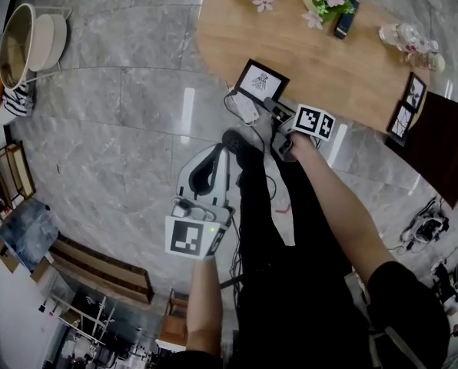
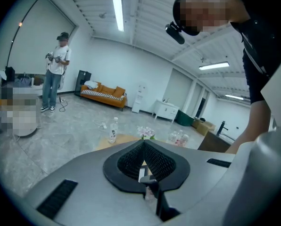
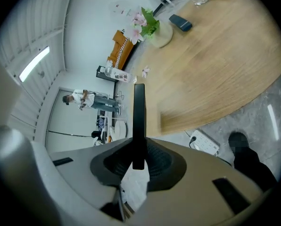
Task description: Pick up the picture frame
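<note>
Right arm stretched forward, the right gripper [image 1: 273,108] clamps the black picture frame [image 1: 261,81] by its near edge at the wooden table's [image 1: 329,60] near-left rim. The left gripper [image 1: 211,160], jaws together and empty, hangs nearer the body.

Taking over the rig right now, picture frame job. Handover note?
Left tongs: shut, empty, off to the side over the floor, away from the table.
Right tongs: shut on the picture frame, gripped by one edge, at the table's near rim.
Done: grasp made. The frame looks raised off the wood, but I can't confirm it is fully clear.
Left: finish the lift and hold it steady. The two smaller frames at the table's right edge are not part of this.
</note>
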{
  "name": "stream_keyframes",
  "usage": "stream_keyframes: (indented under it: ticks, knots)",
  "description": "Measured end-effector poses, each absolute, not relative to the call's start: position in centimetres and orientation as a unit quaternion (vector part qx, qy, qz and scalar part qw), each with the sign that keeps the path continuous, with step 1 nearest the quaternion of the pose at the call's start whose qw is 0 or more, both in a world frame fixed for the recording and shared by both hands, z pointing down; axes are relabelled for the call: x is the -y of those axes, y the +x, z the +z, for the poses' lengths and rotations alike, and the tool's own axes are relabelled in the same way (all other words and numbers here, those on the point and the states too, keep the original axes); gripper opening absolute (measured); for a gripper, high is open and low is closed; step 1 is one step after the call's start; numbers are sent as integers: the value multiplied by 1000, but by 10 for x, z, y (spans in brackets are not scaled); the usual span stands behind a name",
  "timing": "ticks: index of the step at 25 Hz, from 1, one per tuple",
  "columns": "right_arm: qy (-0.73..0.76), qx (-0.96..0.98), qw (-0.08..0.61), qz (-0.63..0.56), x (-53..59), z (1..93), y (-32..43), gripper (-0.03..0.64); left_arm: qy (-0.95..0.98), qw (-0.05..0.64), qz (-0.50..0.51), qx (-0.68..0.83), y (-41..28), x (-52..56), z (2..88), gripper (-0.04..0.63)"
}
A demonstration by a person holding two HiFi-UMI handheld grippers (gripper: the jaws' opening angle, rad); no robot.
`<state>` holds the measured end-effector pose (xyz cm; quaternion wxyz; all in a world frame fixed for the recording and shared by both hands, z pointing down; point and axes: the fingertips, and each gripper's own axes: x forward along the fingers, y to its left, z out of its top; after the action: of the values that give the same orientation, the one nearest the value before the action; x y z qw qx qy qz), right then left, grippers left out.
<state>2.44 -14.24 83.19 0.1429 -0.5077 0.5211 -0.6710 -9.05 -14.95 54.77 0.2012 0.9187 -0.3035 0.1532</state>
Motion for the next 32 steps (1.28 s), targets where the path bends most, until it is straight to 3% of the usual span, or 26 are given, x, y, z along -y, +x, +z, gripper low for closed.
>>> stream_keyframes:
  ticks: [32]
  knots:
    - [-421,-661,327,-529,210,370,53,75,926,73,12,370,-94,173,285,13]
